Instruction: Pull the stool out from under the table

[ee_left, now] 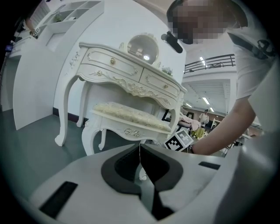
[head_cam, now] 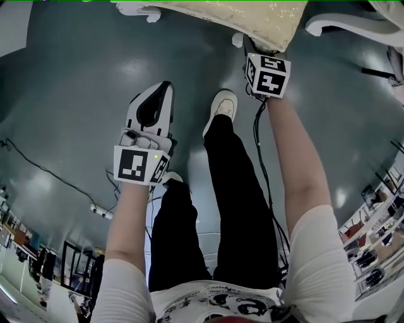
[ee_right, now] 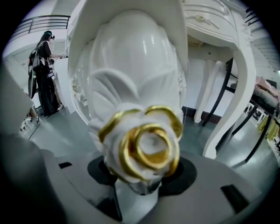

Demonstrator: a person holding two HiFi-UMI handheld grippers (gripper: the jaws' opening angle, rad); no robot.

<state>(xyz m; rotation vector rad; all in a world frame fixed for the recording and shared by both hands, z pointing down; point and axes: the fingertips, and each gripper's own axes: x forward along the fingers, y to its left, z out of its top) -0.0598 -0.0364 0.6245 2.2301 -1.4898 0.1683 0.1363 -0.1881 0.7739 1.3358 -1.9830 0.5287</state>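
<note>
The white carved stool (head_cam: 252,16) with a cream cushion stands at the top of the head view, on the grey floor. In the left gripper view the stool (ee_left: 131,114) sits in front of the white dressing table (ee_left: 127,65), partly under it. My right gripper (head_cam: 254,50) is shut on the stool's corner. In its own view the jaws (ee_right: 140,173) clasp the carved corner with a gold rose ornament (ee_right: 146,146). My left gripper (head_cam: 163,89) hangs free to the left, short of the stool. Its jaws (ee_left: 140,151) are shut on nothing.
The person's legs in black trousers and a white shoe (head_cam: 222,104) stand between the two arms. A cable (head_cam: 38,167) and a plug strip (head_cam: 101,211) lie on the floor at the left. Another person (ee_right: 43,65) stands far off in the room.
</note>
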